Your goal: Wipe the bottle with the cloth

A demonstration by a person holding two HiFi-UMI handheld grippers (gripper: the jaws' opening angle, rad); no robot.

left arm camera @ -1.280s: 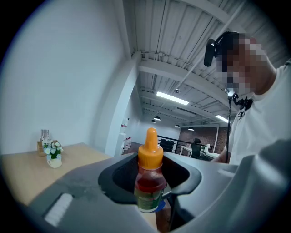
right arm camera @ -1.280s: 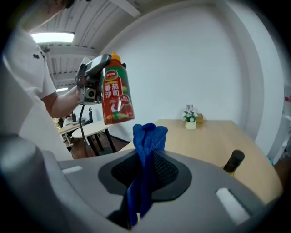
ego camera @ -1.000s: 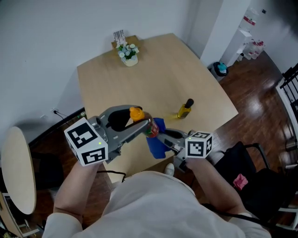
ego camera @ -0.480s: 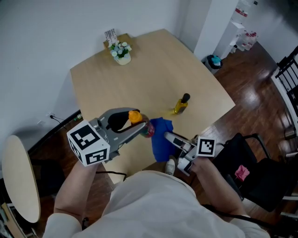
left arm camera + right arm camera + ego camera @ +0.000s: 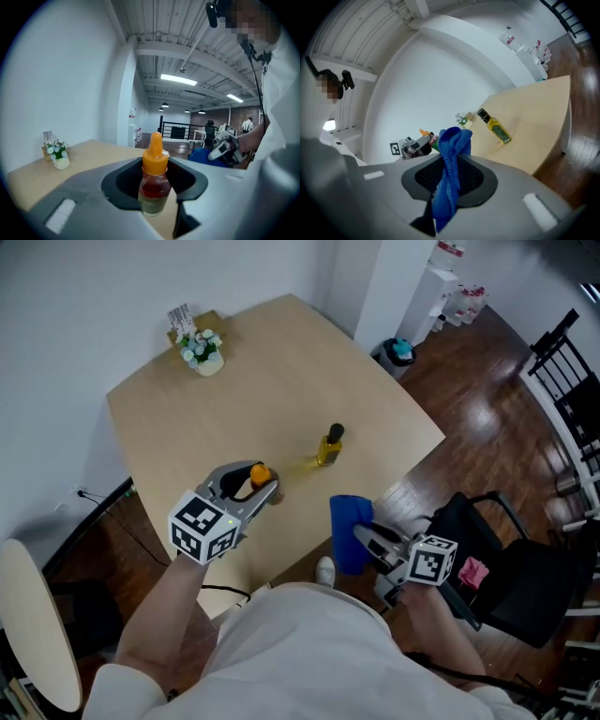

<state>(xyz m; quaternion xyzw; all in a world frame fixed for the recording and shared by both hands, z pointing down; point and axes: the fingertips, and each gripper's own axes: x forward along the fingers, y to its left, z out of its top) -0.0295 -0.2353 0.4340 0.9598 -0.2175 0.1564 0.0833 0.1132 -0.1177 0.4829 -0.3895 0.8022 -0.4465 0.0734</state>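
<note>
**Bottle gripped at left, cloth at right, the two apart**

Bottle [image 5: 153, 180] sits upright between the jaws of the left gripper [image 5: 267, 491], which are clenched on its body. It has an orange cap with a pointed tip, and reddish liquid shows below the cap. The head view places it over the near part of the bench [image 5: 234, 399], close to the front edge.

The jaws of the right gripper [image 5: 363, 536] are closed on the blue cloth [image 5: 451, 173]. The cloth is bunched above the jaws and trails down between them in a loose fold. The head view shows it past the bench's front corner, over the wood floor [image 5: 487, 427], clear of the bottle and not touching it.

Further out on the bench, an oil bottle [image 5: 328, 445] with a dark cap stands upright between the two grippers and beyond them. A small flower pot [image 5: 203, 350] sits at the far corner by the wall. A black chair [image 5: 506, 568] stands on the floor just beside the right gripper.
</note>
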